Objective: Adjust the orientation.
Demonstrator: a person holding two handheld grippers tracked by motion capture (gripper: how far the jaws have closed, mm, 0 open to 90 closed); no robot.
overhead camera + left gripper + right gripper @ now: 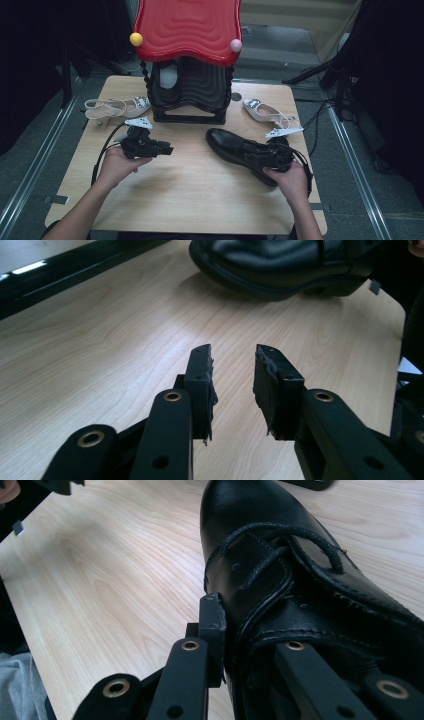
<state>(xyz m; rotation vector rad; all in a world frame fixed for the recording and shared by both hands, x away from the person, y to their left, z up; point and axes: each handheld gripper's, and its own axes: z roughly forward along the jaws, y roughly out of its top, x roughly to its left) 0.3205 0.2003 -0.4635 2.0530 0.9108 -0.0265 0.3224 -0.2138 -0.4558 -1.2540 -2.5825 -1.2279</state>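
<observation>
**Right tool grips boot at collar; left tool stands free**

The black boot (239, 148) lies on the worktop (190, 195), right of centre, in front of the black-and-red rack (189, 60). Its long axis runs diagonally: toe toward the rack and the middle of the worktop, heel toward the person's right hand.

The right tool (278, 156) is clamped on the boot at the ankle collar. In the right gripper view one jaw presses the outside of the leather beside the laces (280, 550), while the other goes in at the opening; it looks firmly held.

The left tool (234, 385) holds nothing. Its jaws stand at a narrow gap over bare wood, pointing toward the boot's toe, which lies ahead of it and well apart.

Judgement: the right hand is plainly nearer and has control. Any carry toward the rack would lead toe-first.

Two pale heeled shoes (116, 106) (268, 113) lie either side of the rack, untouched.
</observation>
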